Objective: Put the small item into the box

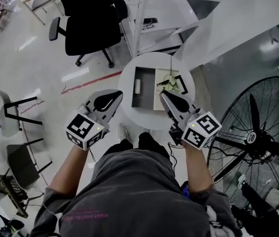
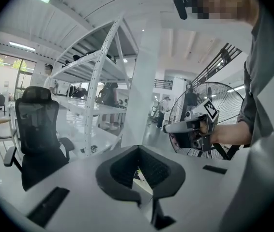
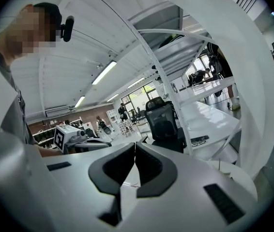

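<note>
While both grippers hang at the near side of the round white table (image 1: 149, 118), neither holds anything. On the left gripper (image 1: 117, 96) the jaws are clenched tip to tip and empty; it sits at the table's left edge, just beside the box (image 1: 144, 98). On the right gripper (image 1: 164, 97) the jaws are also pressed together and empty, with the tip over the box's pale right half. The small white item (image 1: 137, 86) lies inside the box's grey left compartment, apart from both grippers. Black office chair (image 1: 87, 23) beyond the table, big fan (image 1: 258, 132) at right.
</note>
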{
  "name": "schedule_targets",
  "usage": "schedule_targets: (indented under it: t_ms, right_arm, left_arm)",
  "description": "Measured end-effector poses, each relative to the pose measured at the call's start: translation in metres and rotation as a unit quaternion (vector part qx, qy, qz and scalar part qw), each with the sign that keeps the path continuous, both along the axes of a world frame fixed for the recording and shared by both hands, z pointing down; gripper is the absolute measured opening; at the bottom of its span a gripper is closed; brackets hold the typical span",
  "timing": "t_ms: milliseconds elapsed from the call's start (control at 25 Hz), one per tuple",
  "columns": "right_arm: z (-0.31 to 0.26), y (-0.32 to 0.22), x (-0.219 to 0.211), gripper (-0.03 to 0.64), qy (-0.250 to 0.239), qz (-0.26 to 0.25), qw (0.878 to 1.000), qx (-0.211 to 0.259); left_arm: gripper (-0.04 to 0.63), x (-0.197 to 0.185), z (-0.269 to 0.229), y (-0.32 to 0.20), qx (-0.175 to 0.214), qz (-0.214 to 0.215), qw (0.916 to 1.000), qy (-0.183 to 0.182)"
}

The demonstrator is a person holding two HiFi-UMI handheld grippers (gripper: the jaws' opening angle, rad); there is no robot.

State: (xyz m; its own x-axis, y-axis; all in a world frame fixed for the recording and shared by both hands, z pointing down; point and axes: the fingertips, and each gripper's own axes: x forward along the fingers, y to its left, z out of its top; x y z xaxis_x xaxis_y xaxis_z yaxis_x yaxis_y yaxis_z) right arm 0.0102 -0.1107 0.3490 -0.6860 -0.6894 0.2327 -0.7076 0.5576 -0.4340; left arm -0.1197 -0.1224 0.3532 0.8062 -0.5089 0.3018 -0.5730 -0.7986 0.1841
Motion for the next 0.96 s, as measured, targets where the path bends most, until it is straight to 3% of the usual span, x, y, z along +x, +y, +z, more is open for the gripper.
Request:
schedule_targets:
  t_ms: [960]
  right_arm:
    - [-0.008,0.022,-0.008,0.021,0.004,-0.017,1.0,0.012]
  left_arm:
    - [0.015,-0.004,-0.005,0.025,0.002,-0.001,0.9998,0.018]
